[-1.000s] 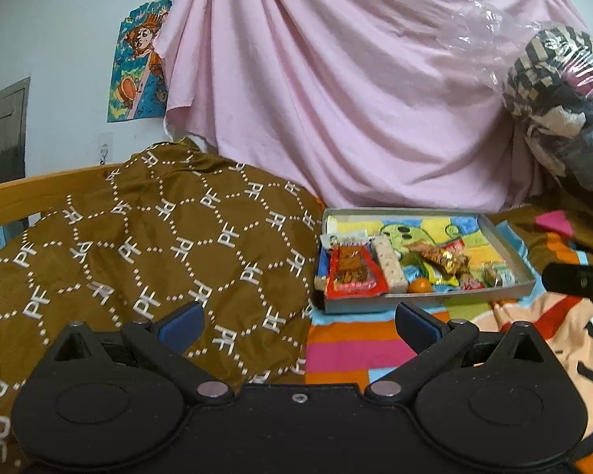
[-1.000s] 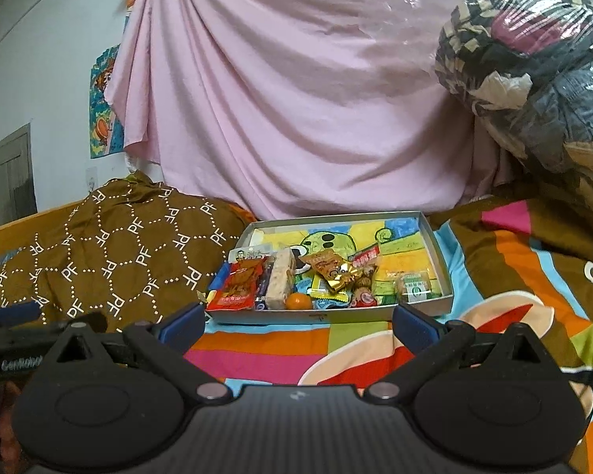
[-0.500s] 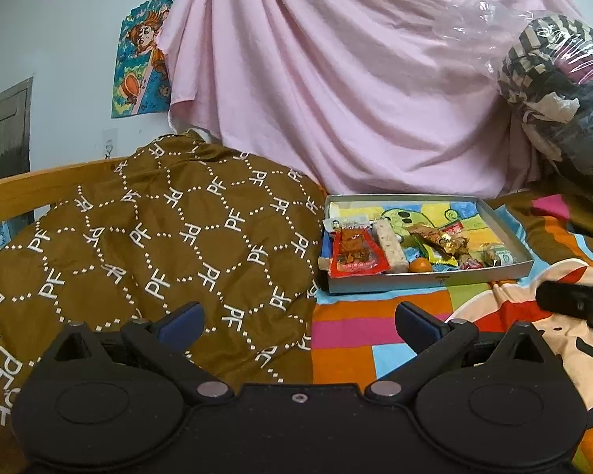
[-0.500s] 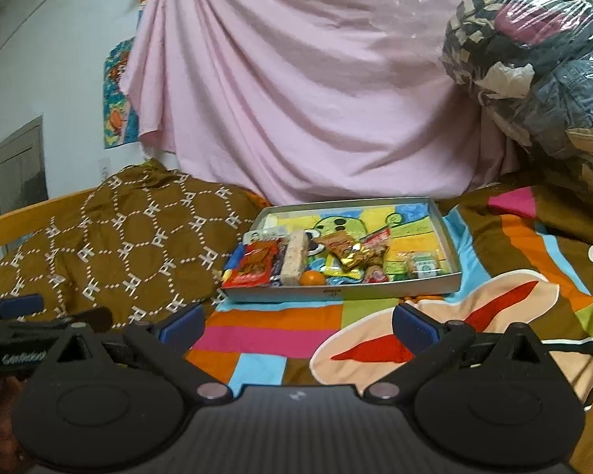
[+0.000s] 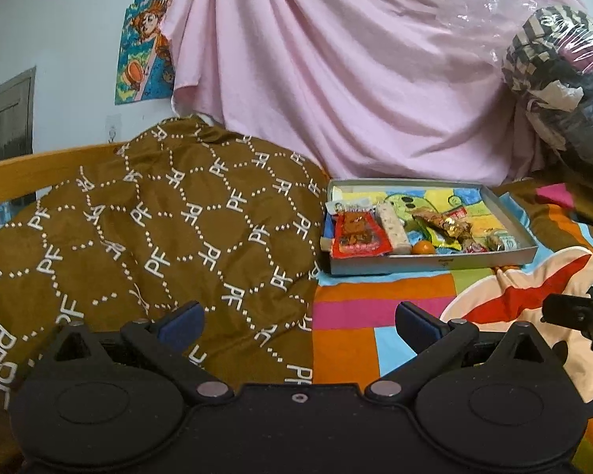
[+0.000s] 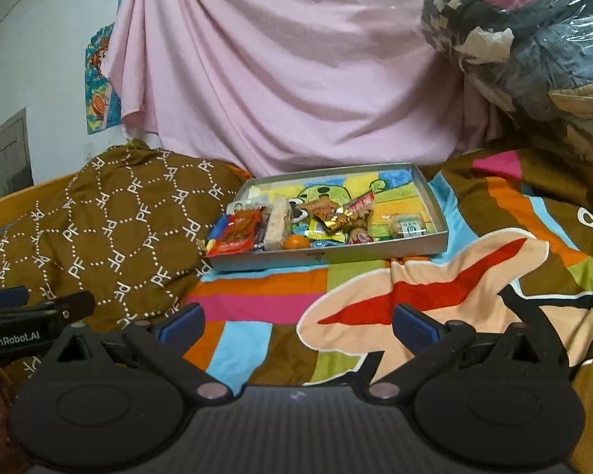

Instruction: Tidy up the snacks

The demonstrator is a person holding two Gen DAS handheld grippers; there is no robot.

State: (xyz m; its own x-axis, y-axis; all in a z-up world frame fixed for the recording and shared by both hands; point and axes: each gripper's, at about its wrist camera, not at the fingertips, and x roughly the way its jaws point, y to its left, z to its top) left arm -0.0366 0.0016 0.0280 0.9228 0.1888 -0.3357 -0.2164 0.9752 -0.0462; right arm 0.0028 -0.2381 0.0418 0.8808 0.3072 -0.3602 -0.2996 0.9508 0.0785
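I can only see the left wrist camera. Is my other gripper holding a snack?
Observer: No. The right gripper has its jaws open, with nothing between them.
Operator: Where is it pointing?
Observer: At the snack tray, which is straight ahead of it on the striped blanket.
Operator: Can you see my left one from there?
Observer: Yes. The left gripper is low at the left edge, with GenRobot.AI printed on its side.
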